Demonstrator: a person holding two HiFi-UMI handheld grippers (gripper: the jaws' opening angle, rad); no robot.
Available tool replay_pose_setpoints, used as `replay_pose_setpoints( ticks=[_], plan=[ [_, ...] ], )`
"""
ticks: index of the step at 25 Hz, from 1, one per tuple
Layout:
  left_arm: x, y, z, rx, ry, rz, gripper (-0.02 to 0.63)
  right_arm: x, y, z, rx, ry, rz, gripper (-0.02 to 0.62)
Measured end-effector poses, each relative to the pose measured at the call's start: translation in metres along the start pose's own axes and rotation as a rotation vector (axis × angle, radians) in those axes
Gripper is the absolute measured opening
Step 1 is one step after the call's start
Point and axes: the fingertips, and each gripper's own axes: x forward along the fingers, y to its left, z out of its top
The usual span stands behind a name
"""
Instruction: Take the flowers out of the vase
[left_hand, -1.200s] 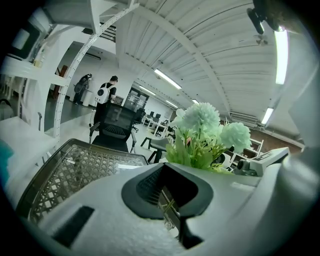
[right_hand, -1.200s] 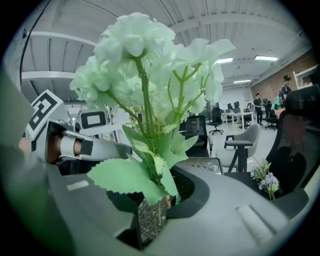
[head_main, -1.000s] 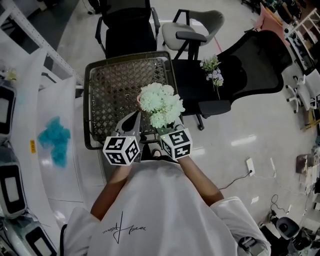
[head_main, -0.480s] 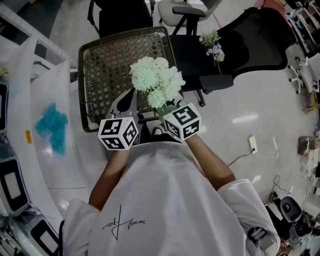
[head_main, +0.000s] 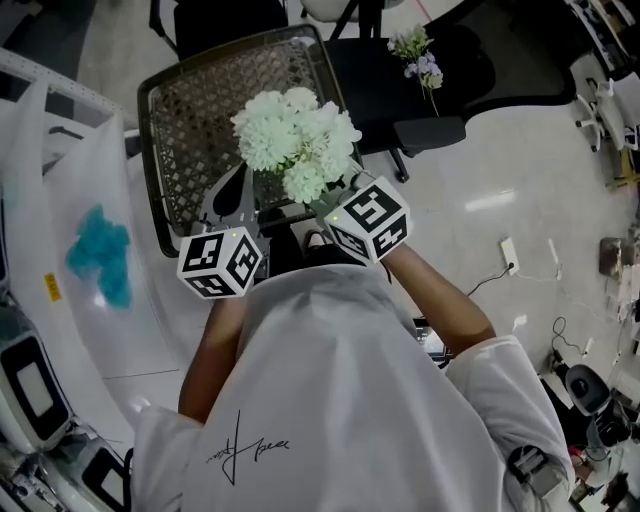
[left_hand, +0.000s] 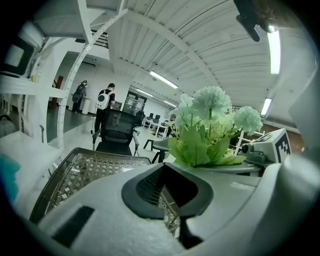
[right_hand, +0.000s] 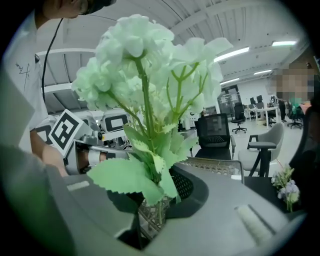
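Head view: wicker table (head_main: 190, 120), office floor (head_main: 480, 180); right tongs (right_hand: 155, 210) pinching flowers (head_main: 295, 140); left tongs (left_hand: 169, 192) closed.

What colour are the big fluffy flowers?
The flowers are white, clearest in the head view.

The flowers (head_main: 295, 140) are pale greenish-white over green leaves. 2 marker cubes (head_main: 222, 264) show black-and-white squares, and the table (head_main: 190, 130) is a brown lattice with a dark rim. A lilac-and-white sprig (head_main: 420, 60) lies on a black chair (head_main: 365, 90).
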Motion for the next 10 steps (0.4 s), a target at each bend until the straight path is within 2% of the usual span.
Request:
replay_pose_setpoints(
  ticks=[10],
  plan=[
    [0.012,-0.004,-0.011,-0.043,0.022,-0.025,0.000,0.003,-0.006,-0.007,0.016,0.033,0.002,0.075]
  ],
)
